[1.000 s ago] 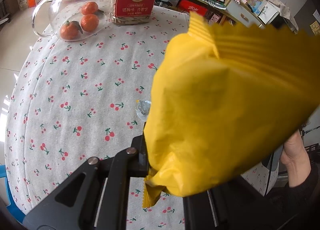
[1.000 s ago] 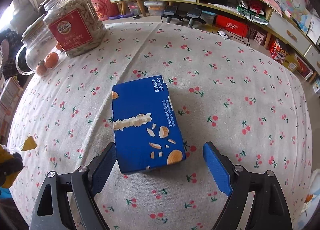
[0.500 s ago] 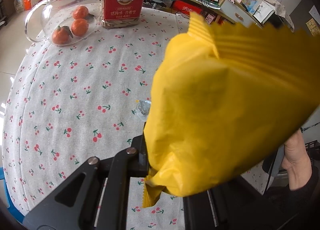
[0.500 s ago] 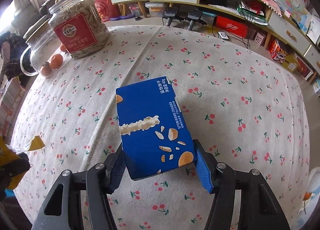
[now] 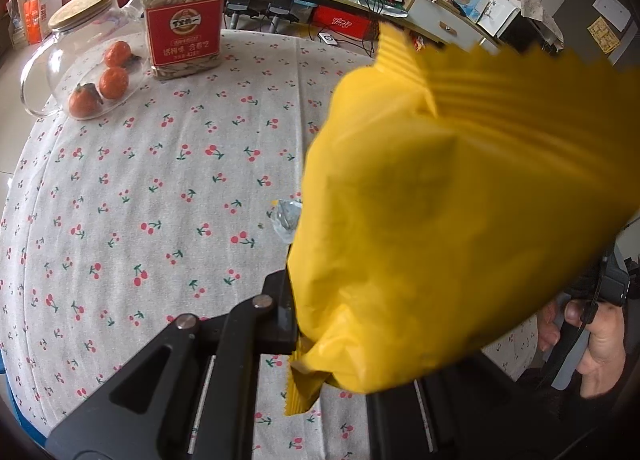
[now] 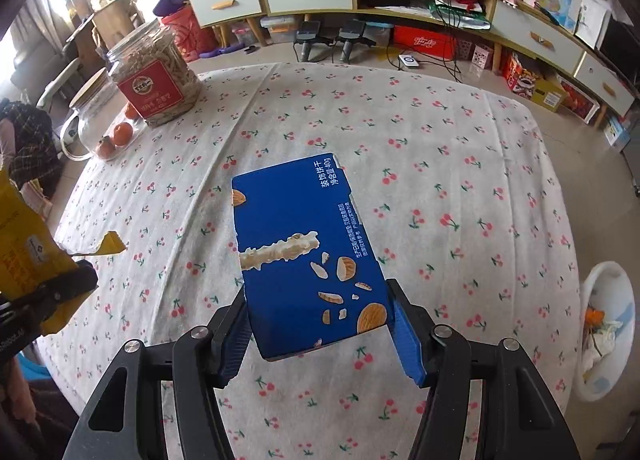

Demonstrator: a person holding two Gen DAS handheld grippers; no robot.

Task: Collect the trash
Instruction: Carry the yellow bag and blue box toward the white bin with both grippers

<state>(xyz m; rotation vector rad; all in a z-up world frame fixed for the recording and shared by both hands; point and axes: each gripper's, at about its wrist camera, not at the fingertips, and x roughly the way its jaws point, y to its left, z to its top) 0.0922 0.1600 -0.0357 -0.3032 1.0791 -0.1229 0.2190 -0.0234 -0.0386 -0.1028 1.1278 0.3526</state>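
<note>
Item: blue box (image 6: 308, 260), trash. Location: pinched at its near end between the jaws of the right gripper (image 6: 320, 334), far end raised and angled over the desk (image 6: 460, 163); whether it has fully cleared the cloth cannot be told.

Item: yellow bag (image 5: 460, 199), trash. Location: held in the left gripper (image 5: 332, 334), jaws pressed on its lower crimped corner, the body standing up and hiding the right jaw.

Step in hand, as judged: box to be carried to the white bin (image 6: 608, 324), seen beyond the desk's right edge with scraps inside. Box is best kept level and the squeeze kept gentle, since thin card may buckle or pivot out; release to be made only once over the rim.

Pose: right gripper low, pointed across the desk; left gripper lifted at the left edge.

Remaining: small clear wrapper (image 5: 286, 217) on the cloth.
</note>
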